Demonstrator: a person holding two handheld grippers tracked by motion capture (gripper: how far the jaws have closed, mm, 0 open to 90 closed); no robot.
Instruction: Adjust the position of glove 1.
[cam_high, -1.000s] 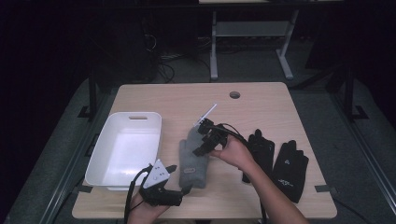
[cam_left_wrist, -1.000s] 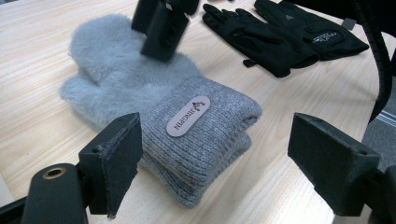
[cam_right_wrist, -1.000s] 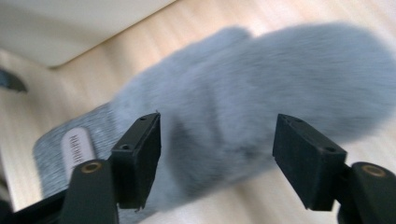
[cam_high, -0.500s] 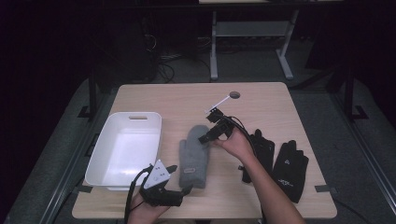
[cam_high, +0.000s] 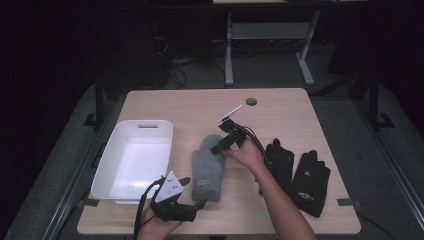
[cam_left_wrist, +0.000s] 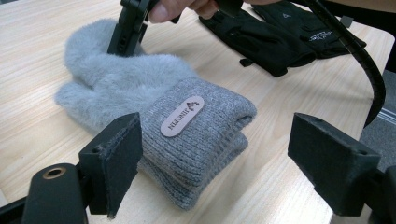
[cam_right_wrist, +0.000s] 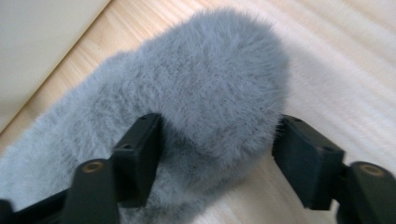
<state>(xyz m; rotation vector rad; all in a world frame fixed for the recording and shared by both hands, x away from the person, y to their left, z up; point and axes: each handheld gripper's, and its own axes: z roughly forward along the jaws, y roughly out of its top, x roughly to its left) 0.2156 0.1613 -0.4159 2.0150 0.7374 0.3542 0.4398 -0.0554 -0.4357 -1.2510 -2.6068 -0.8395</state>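
Two tools are at work on the counter (cam_high: 300, 107), one in each hand. Left tool (cam_high: 192, 192) sits at the near edge, jaws spread wide and released, gripping nothing; in the left gripper view the cuffs of the grey mittens (cam_left_wrist: 154, 112) lie just beyond its jaws, not between them.

Furthest left on the counter stands one white bin (cam_high: 107, 170), a handle slot in its far wall. Just right of it lie the grey mittens, two of them stacked one on the other: two ribbed cuffs show, one above the other, in the left gripper view. The upper cuff carries one small pinkish oval label (cam_left_wrist: 182, 116) with a small triangular mark and a line of embossed letters too faint to read.

Right tool (cam_high: 218, 148) is at the fuzzy far end of the mittens; its jaws have just been closing, with the fluffy tip between them. In the right gripper view the pads stand at either side of the fur without pressing it in.

Further right lie two black gloves (cam_high: 297, 172), side by side, each with a small white logo and lettering too small to read.
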